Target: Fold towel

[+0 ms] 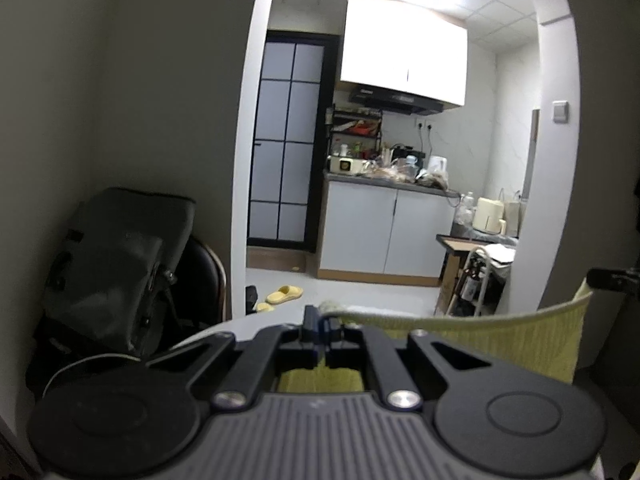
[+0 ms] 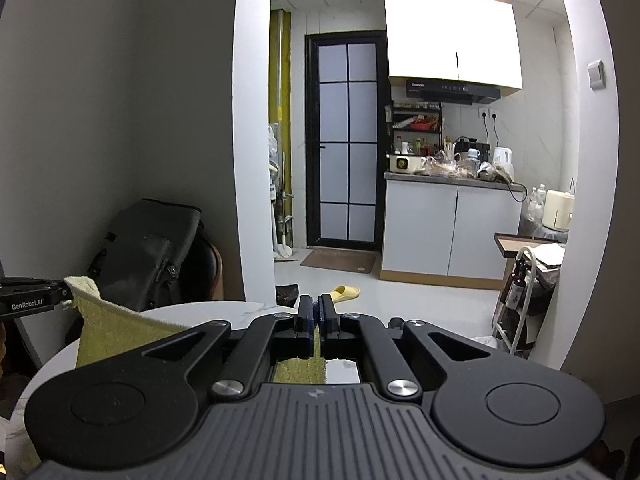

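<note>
The towel (image 1: 520, 336) is pale yellow-green with a fine ribbed weave and a lighter, cream-coloured edge. Both grippers are black with a grey ridged body, the left gripper (image 1: 323, 326) and the right gripper (image 2: 316, 316) alike, with a touch of blue between the fingers. The round table (image 2: 224, 312) is white with faint marbling. The bag (image 2: 152, 248) on the chair is dark grey. The slipper (image 2: 345, 293) on the white floor is yellow. The door (image 2: 347, 140) has a black frame and frosted grey panes in a grid. The cabinets (image 2: 452, 232) are white.
</note>
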The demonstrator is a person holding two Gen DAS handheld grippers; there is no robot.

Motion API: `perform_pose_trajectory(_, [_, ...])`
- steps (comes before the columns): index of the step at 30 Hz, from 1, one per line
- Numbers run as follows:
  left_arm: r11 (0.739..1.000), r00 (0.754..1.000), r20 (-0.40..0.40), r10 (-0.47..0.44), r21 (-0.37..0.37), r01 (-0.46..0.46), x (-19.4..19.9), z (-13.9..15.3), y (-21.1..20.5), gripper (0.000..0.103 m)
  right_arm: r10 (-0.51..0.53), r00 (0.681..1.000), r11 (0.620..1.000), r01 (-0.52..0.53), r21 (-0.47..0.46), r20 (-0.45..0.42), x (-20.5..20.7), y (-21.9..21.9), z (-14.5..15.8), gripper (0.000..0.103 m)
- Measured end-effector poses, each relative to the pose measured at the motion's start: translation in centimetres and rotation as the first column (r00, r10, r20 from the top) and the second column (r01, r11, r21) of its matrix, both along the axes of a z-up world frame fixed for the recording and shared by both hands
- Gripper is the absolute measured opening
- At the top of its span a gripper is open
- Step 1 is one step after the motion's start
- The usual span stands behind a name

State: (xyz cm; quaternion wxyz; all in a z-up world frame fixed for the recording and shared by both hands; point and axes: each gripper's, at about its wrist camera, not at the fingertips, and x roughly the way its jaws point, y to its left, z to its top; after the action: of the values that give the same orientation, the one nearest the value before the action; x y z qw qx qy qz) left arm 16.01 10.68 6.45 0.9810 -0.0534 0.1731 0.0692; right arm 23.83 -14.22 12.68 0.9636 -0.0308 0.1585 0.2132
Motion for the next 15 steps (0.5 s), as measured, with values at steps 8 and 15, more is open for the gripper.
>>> perform_pose_trajectory(8, [0.999, 0.999, -0.037, -0.005, -0.032, 0.004, 1.0, -2.4, 1.5, 0.003, -0.008, 1.0, 1.0, 0.008, -0.011, -0.029, 2.3, 1.3, -1.9, 0.003])
perform_pose_trajectory(15, [0.999, 0.997, -0.075, -0.019, -0.032, 0.016, 2.5, -3.6, 1.9, 0.004, -0.019, 0.998, 1.0, 0.018, -0.018, -0.066, 3.9, 1.9, -4.0, 0.003])
